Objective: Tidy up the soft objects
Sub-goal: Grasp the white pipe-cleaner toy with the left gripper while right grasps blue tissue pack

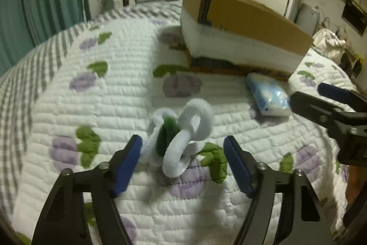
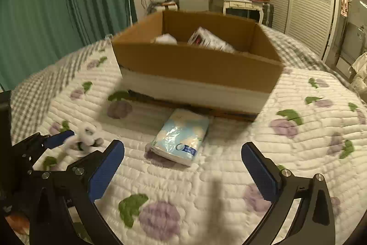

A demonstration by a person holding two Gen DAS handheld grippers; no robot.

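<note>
A white plush ring toy (image 1: pixel 181 141) with a dark green part lies on the quilted bed. My left gripper (image 1: pixel 183 164) is open, its blue pads on either side of the toy, just short of it. A blue and white tissue pack (image 2: pixel 181 139) lies in front of the cardboard box (image 2: pixel 197 66); the pack also shows in the left wrist view (image 1: pixel 267 93). My right gripper (image 2: pixel 183 171) is open and empty, a little short of the pack. The toy also shows at the left of the right wrist view (image 2: pixel 84 141).
The box (image 1: pixel 240 22) holds a white soft item (image 2: pixel 165 39) and a printed packet (image 2: pixel 211 39). The white quilt (image 2: pixel 206 187) has purple flowers. Green curtains hang at the left, a dresser and TV stand behind.
</note>
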